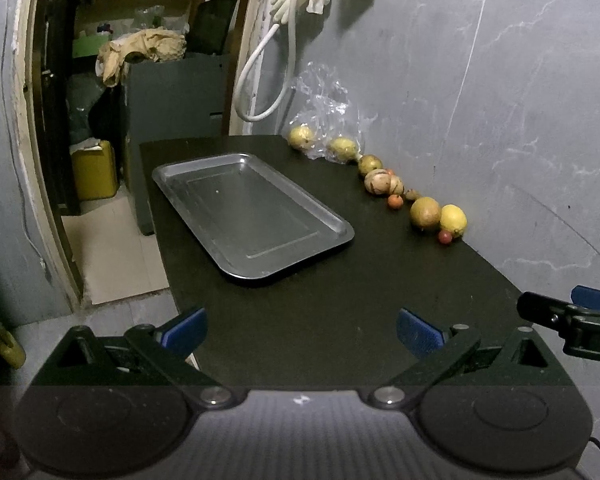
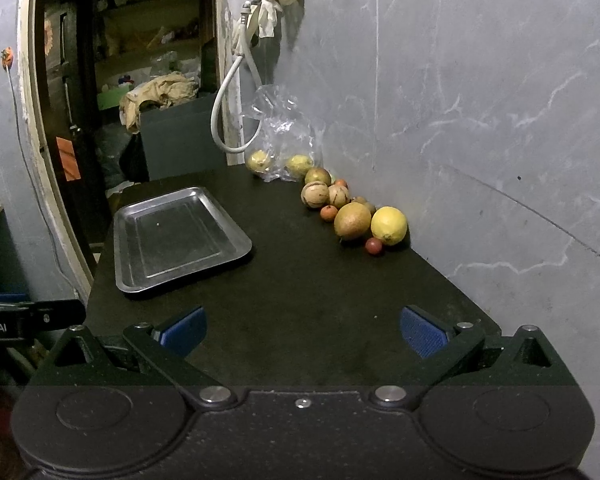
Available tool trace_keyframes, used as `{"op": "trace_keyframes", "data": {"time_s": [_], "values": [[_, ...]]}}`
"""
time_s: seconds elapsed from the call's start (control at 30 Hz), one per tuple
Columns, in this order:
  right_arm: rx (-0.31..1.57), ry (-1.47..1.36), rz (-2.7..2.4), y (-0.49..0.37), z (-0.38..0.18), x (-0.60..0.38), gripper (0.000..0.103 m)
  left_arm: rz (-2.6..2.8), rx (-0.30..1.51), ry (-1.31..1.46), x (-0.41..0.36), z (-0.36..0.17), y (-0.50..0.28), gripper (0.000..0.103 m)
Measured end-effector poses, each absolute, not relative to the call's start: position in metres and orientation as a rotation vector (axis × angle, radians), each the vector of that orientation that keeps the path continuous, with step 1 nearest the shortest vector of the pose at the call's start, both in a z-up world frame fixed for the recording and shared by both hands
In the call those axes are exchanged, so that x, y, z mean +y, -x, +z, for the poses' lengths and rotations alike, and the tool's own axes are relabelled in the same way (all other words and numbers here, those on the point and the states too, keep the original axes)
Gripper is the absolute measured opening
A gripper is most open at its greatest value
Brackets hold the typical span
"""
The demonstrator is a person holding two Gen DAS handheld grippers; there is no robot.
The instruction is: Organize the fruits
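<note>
Metal tray (image 1: 256,216) sitting bare on the dark worktop (image 1: 340,300). Fruits strung along the grey wall (image 2: 500,120), well off to the tray's right: yellow lemon (image 2: 389,225), brownish orange (image 2: 353,221), tiny red ones. Left tongs (image 1: 302,330) and right tongs (image 2: 303,330) both spread wide, gripping nothing, hovering nearer than the tray.

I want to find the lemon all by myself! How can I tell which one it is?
Look at the black table by the grey wall. A row of fruit runs along the wall, from a plastic bag at the far end toward you. The lemon is the last big fruit at the near end: bright clean yellow, while the fruit touching it is dull brownish, and a tiny red fruit sits in front.
</note>
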State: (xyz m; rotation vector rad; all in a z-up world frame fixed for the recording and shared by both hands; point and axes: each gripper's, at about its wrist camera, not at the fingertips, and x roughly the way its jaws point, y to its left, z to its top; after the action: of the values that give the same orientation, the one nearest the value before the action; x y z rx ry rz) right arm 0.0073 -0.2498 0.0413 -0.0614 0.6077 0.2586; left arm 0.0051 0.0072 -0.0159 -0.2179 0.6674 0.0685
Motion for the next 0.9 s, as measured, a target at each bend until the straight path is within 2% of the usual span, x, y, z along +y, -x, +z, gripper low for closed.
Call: {"op": "trace_keyframes", "data": {"time_s": [0.57,0.9], "values": [[0.642,0.075,0.263,-0.019,0.033,-0.246,0.103,0.057,0.747,0.254,0.011,-0.028,-0.021,0.103],[0.656,0.099,0.303,-0.056,0.017,-0.241,0.103,0.068,0.838,0.298,0.012,-0.041,-0.067,0.103]]}}
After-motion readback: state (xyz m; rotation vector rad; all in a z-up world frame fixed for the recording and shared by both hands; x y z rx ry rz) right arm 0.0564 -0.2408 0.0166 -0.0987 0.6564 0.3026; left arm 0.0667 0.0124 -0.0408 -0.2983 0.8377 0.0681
